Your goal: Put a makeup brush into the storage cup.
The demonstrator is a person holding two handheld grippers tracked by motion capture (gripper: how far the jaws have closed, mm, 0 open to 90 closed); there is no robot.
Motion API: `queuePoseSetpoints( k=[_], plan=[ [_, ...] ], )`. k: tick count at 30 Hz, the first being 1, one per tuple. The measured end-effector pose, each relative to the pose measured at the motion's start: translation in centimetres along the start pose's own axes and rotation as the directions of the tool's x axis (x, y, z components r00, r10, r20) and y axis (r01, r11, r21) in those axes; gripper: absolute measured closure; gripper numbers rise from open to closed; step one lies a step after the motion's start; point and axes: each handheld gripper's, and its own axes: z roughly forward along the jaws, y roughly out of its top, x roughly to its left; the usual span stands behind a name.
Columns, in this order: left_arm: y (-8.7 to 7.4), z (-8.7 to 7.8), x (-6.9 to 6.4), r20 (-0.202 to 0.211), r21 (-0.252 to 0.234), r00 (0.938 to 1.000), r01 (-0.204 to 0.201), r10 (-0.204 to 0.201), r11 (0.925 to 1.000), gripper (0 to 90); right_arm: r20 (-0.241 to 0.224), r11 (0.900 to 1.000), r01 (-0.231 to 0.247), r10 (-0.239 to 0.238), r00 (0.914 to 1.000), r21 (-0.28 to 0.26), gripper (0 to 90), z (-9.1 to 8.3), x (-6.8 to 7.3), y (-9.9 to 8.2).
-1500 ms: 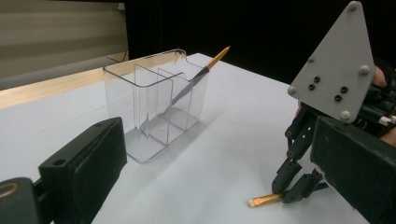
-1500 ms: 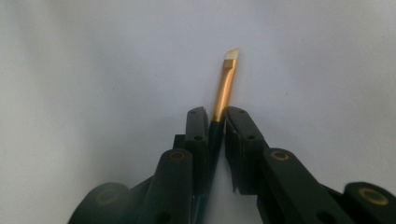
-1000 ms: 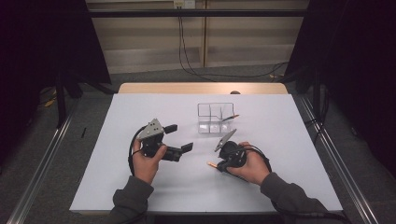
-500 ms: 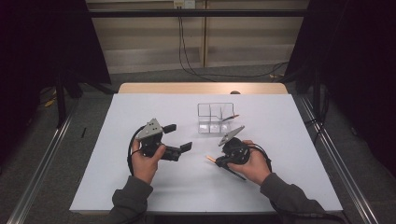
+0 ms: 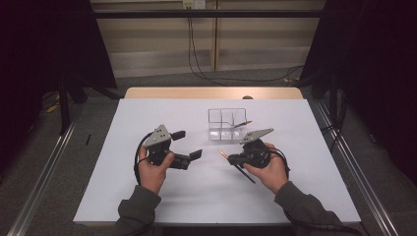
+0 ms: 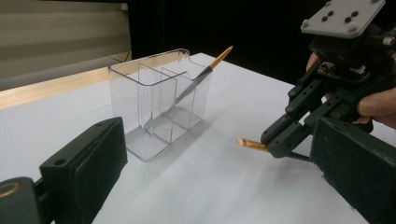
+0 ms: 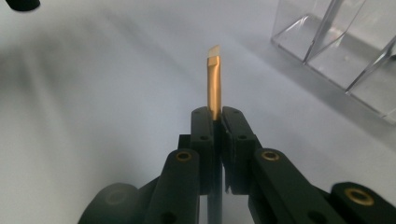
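Just in front of the clear organizer (image 5: 227, 124), where one brush (image 5: 241, 124) leans, the right tool (image 5: 232, 158) clenches a gold-tipped brush (image 5: 223, 154) above the white desk (image 5: 147, 118), while the left tool (image 5: 189, 145) gapes released farther left.

a white table (image 5: 206, 196) is lying under the left tool (image 5: 188, 143) and the right tool (image 5: 231, 158), its wooden edge (image 5: 211, 93) showing well beyond them. black cables (image 5: 189, 44) are hanging down the wall far beyond the tools. a grey floor (image 5: 64, 162) is spreading outside each tool, metal rails (image 5: 359, 172) running along it.
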Motion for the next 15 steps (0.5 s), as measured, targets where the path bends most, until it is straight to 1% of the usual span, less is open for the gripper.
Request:
queuePoseSetpoints(
  k=[3,5,6,7,15],
  plan=[
    [0.0,0.0,0.0,0.001,0.001,1.0000,-0.001,0.001,1.0000,3.7,0.021,0.9986,-0.002,0.004,0.9998,-0.052,84.9,-0.5,0.0,0.2],
    [-0.1,0.1,0.1,0.015,-0.004,0.9999,0.001,-0.001,1.0000,3.7,0.024,0.9972,-0.005,0.007,0.9997,-0.075,84.9,-0.7,-0.1,0.2],
    [0.0,0.0,0.0,0.011,-0.003,0.9999,0.001,-0.001,1.0000,3.7,0.027,0.9963,-0.009,0.011,0.9996,-0.085,84.9,-0.8,-0.2,0.3],
    [0.0,0.0,0.0,-0.001,0.000,1.0000,0.001,-0.001,1.0000,3.7,0.030,0.9953,-0.015,0.018,0.9994,-0.095,84.9,-0.9,-0.2,0.3],
    [0.0,0.0,0.0,0.004,0.001,1.0000,0.001,-0.001,1.0000,3.7,0.054,0.9822,-0.035,0.046,0.9975,-0.185,84.9,-1.3,-0.5,0.4]
  ],
)
